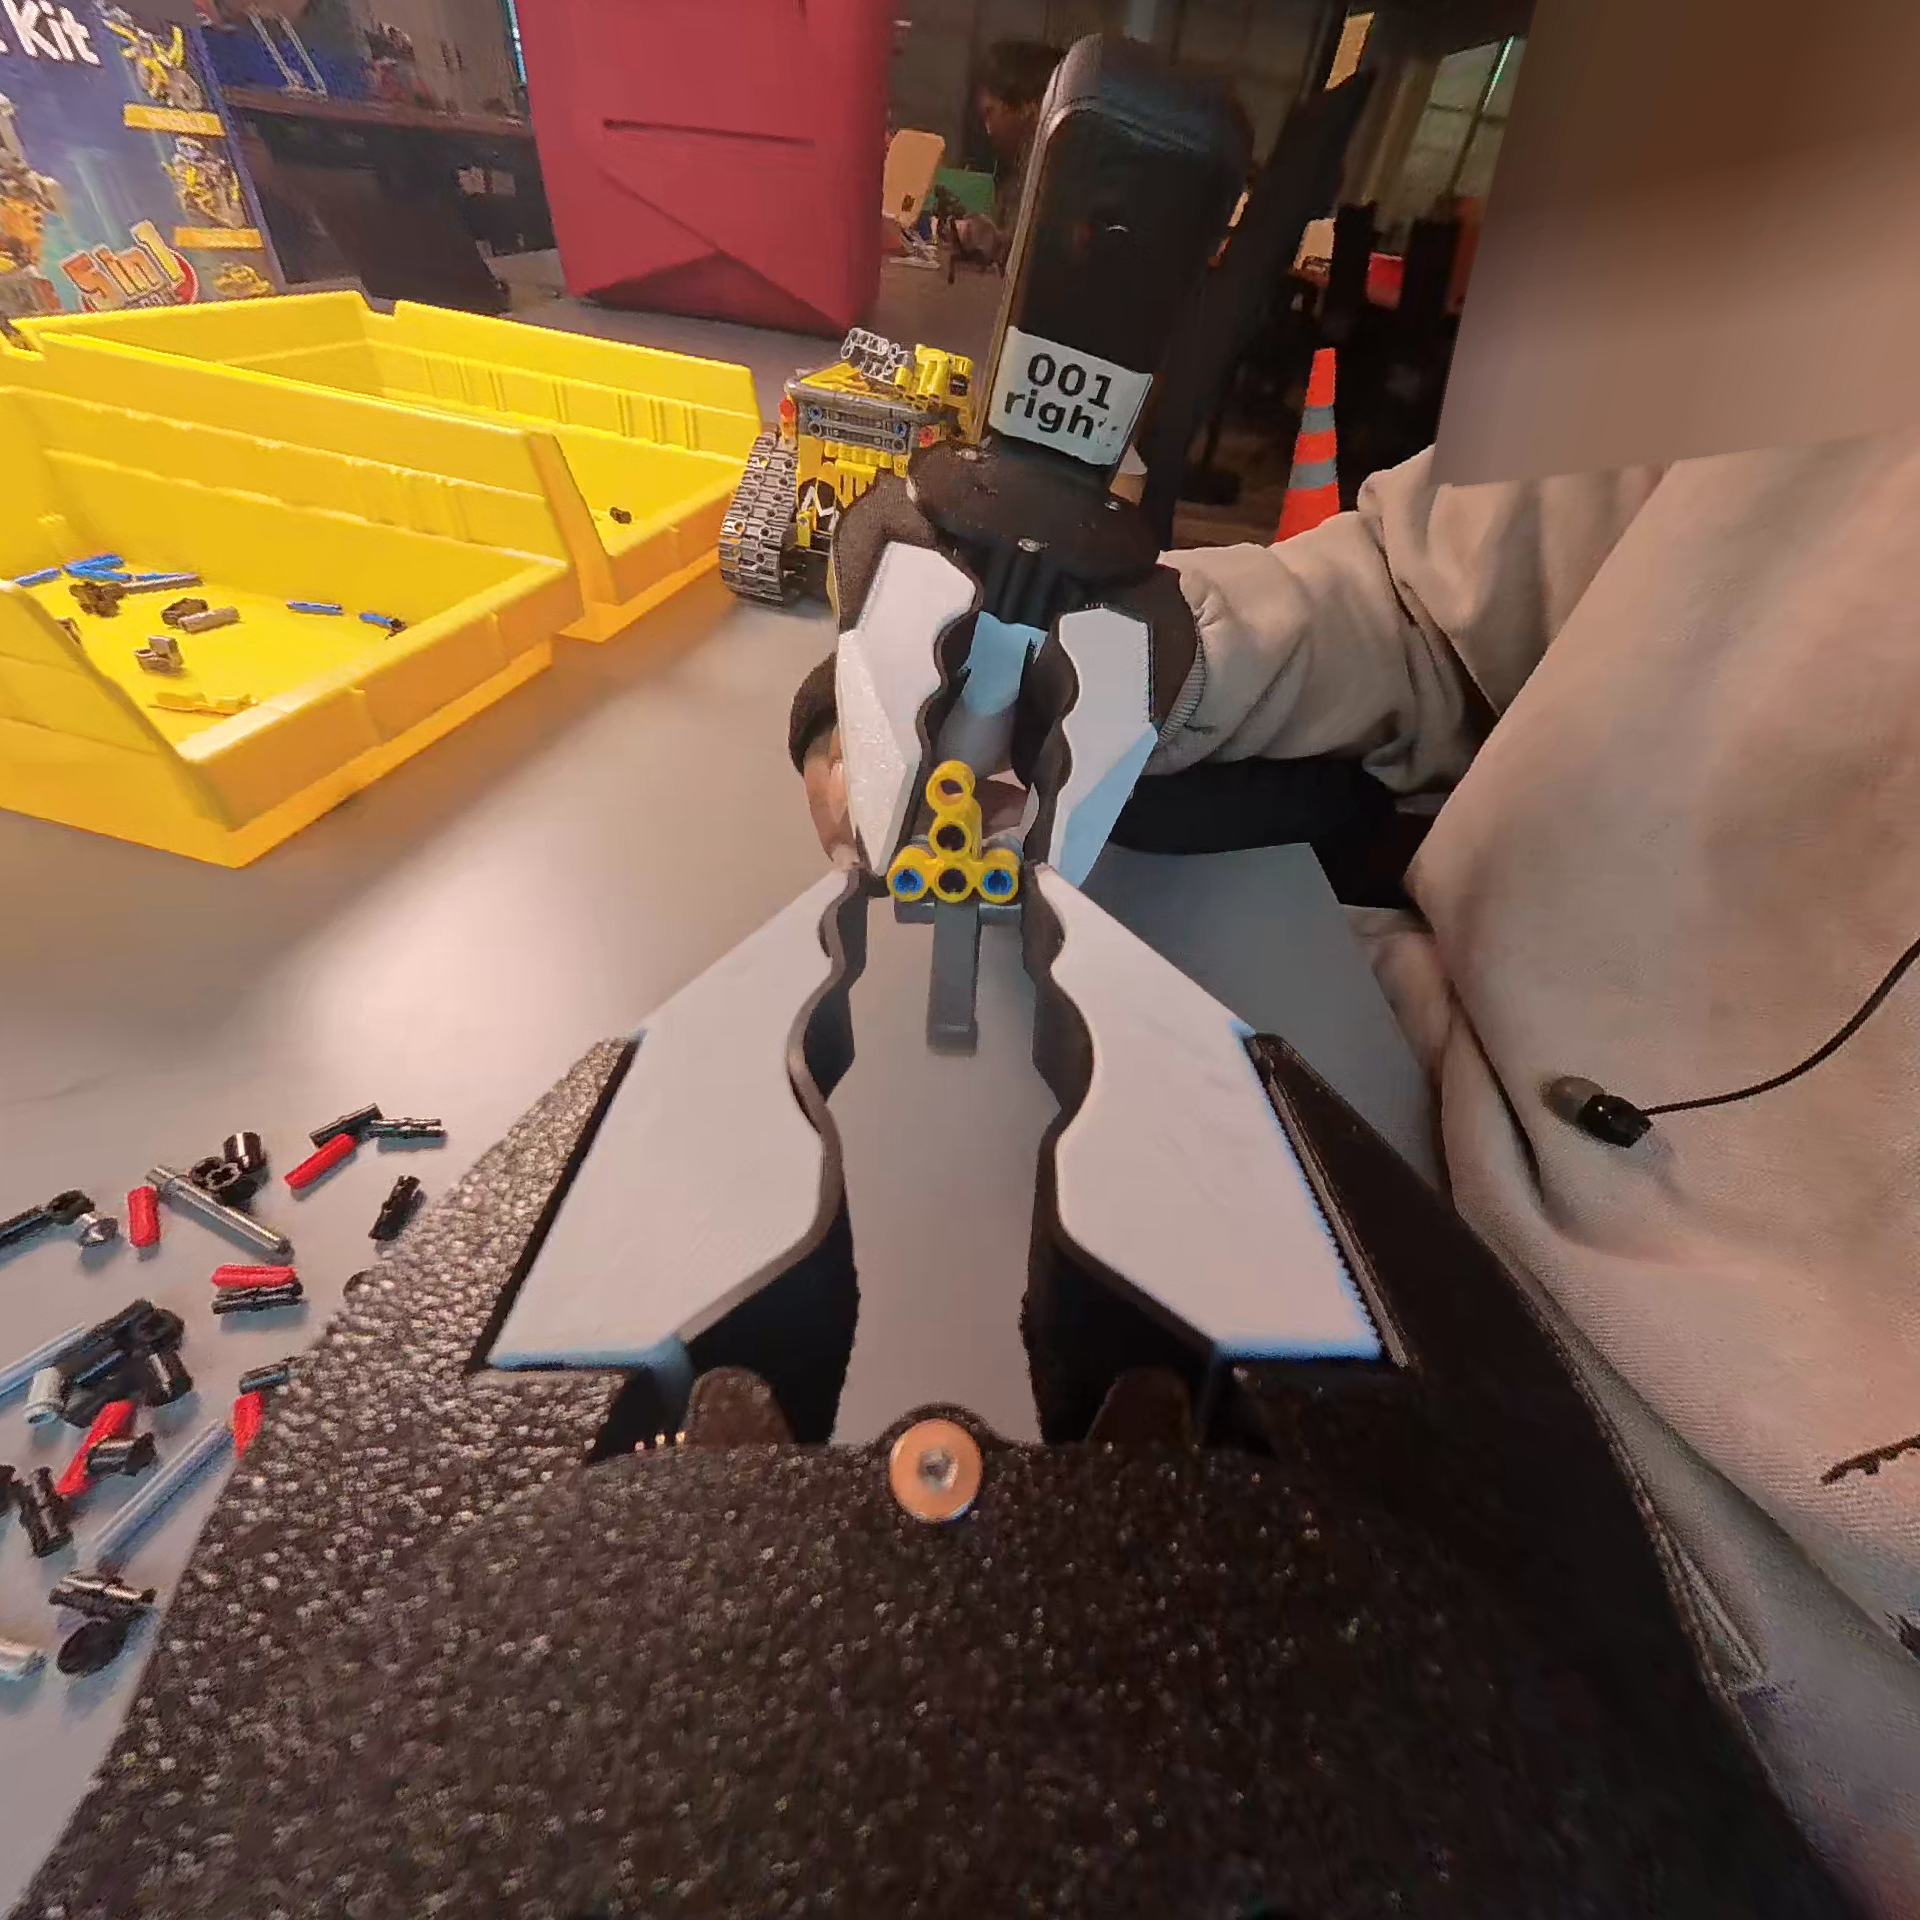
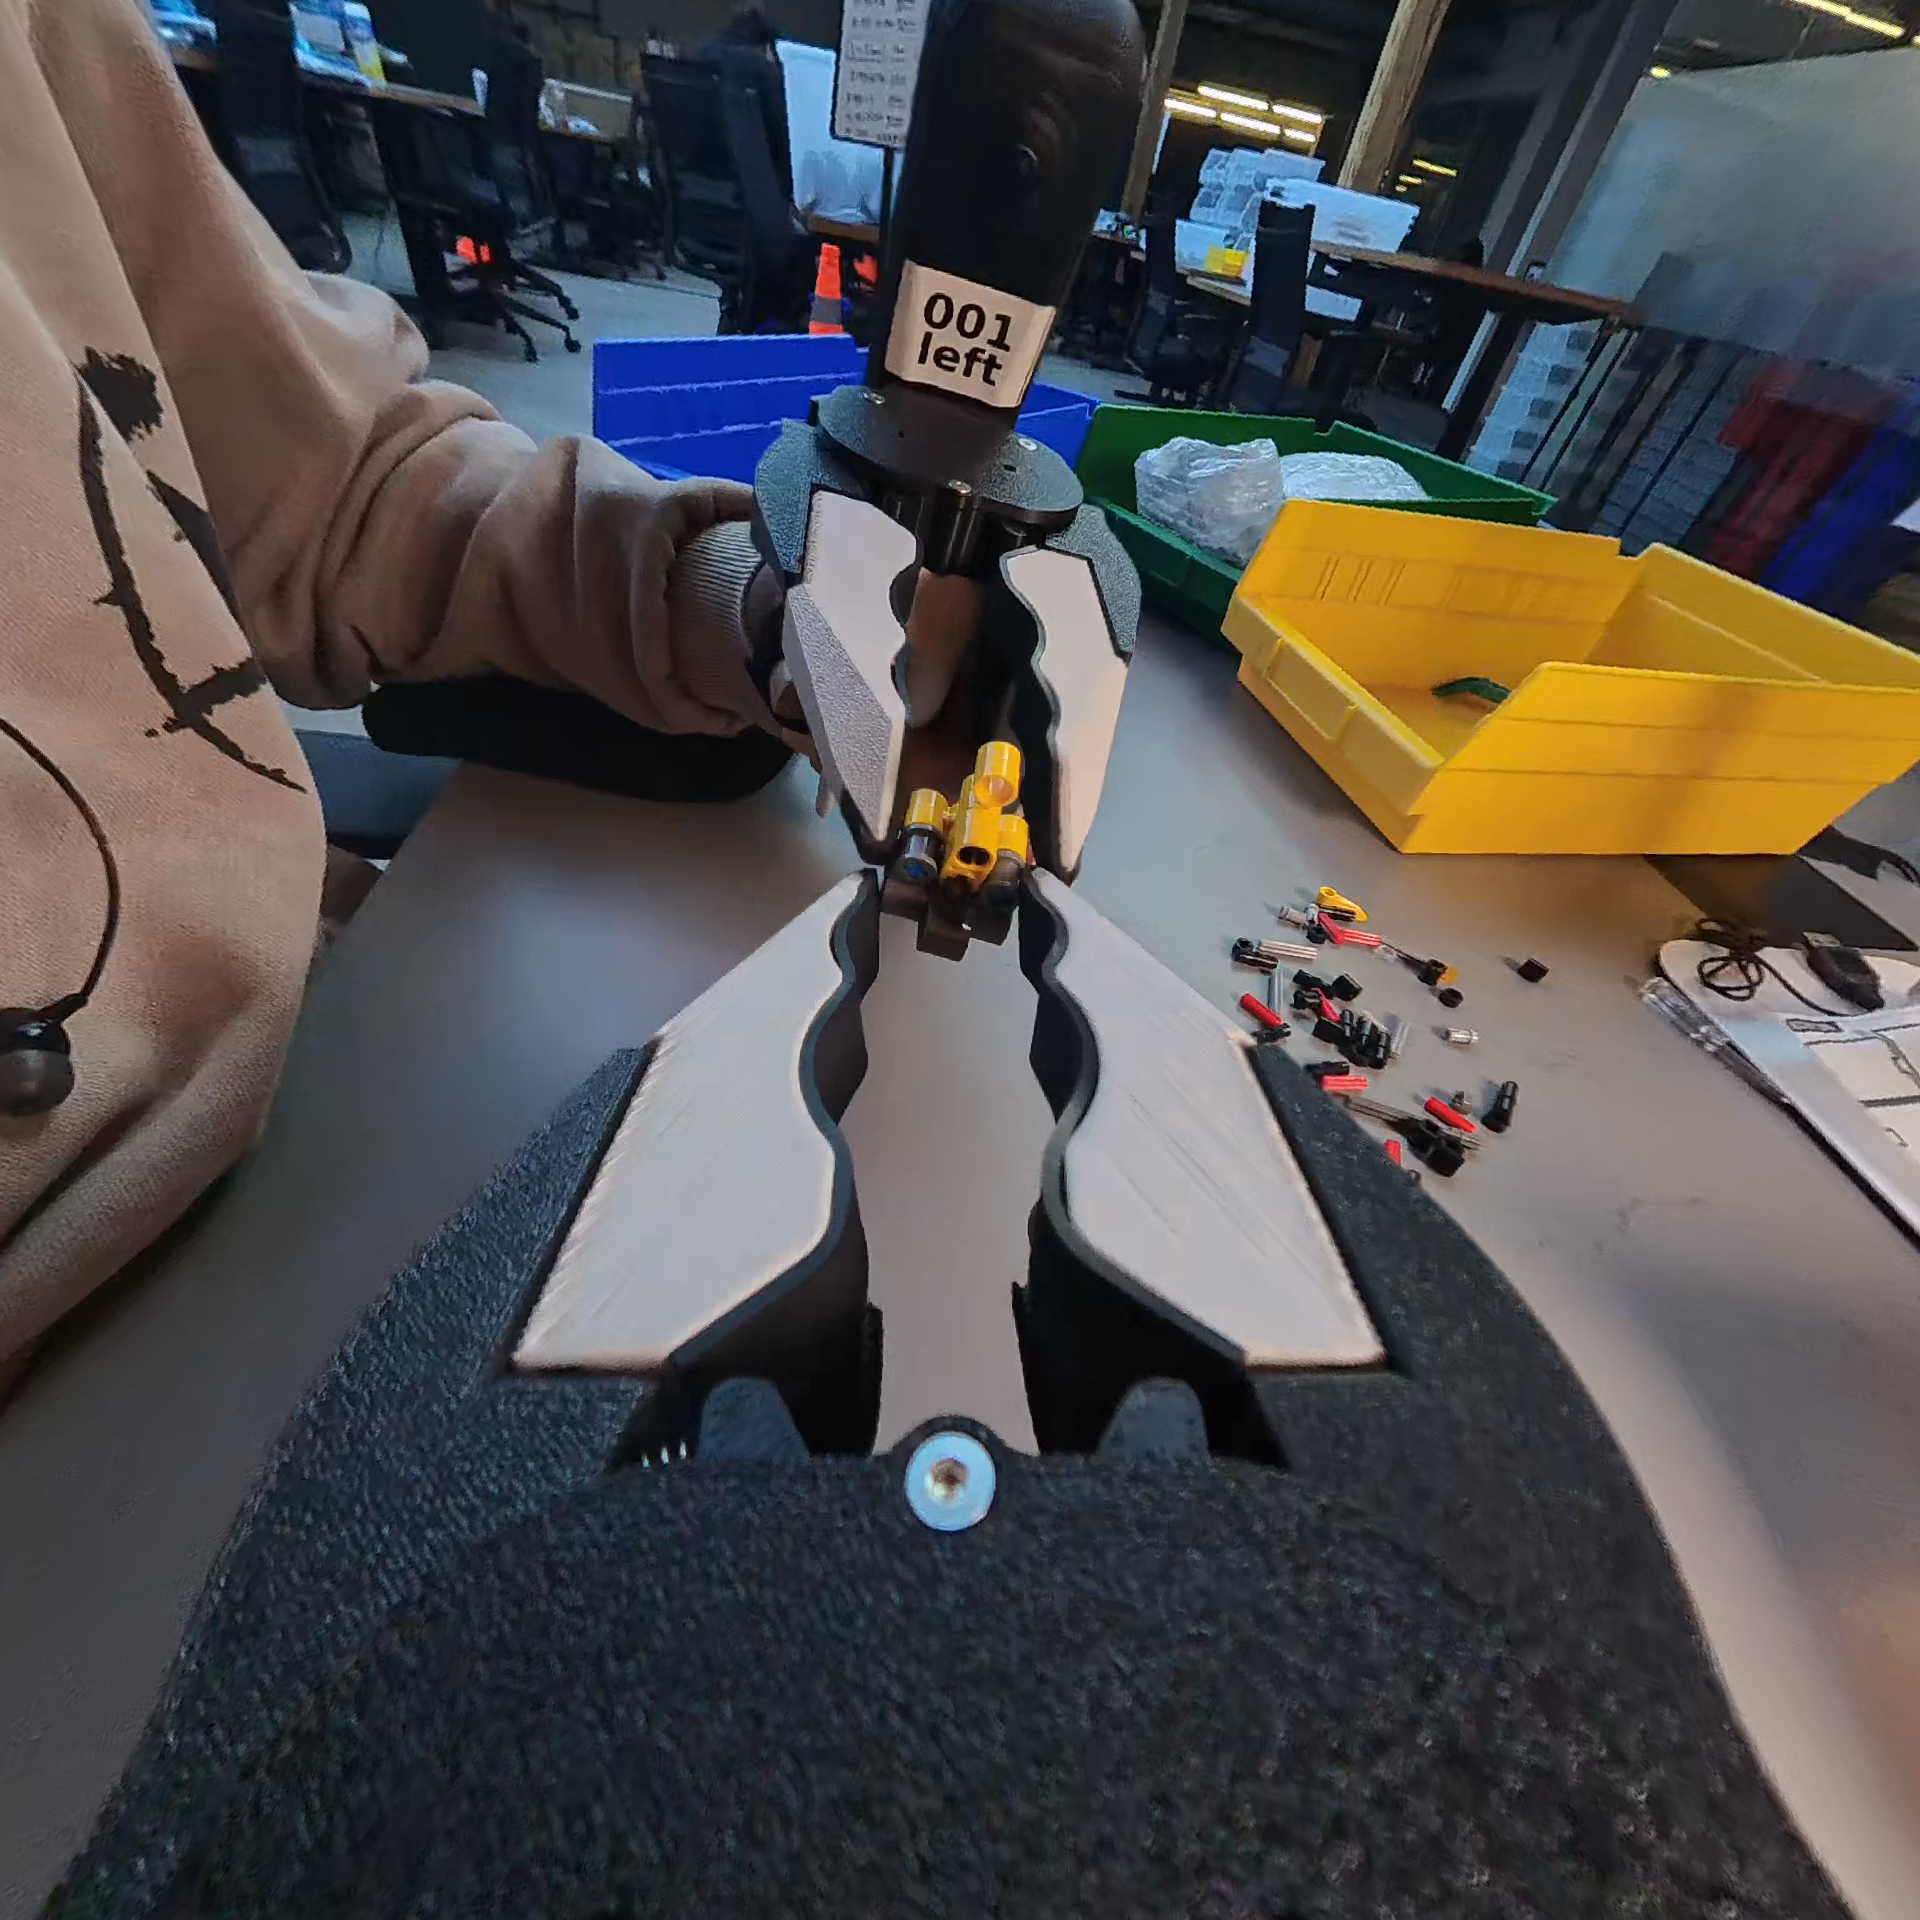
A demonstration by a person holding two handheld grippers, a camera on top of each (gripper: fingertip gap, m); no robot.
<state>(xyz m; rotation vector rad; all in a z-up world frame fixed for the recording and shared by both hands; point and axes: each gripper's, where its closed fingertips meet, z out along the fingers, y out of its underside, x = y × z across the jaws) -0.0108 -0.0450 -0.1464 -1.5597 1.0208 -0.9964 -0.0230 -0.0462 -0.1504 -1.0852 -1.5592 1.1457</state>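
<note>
Above the grey surface (image 1: 436, 966), tip to tip: left tool (image 1: 940, 883) and right tool (image 2: 951, 883), each clenched on the small yellow-and-grey pinned brick assembly (image 1: 951, 862). Close beside: scattered black and red pins (image 1: 156, 1309). Farther off: yellow plastic bins (image 1: 312, 623), tracked yellow brick vehicle (image 1: 831, 468), green bin (image 2: 1299, 468), blue bin (image 2: 717, 400).

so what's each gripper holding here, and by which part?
Both meet on one small brick assembly. The left gripper pinches its dark grey base. The right gripper closes around the same piece; its exact contact point cannot be told.
</note>
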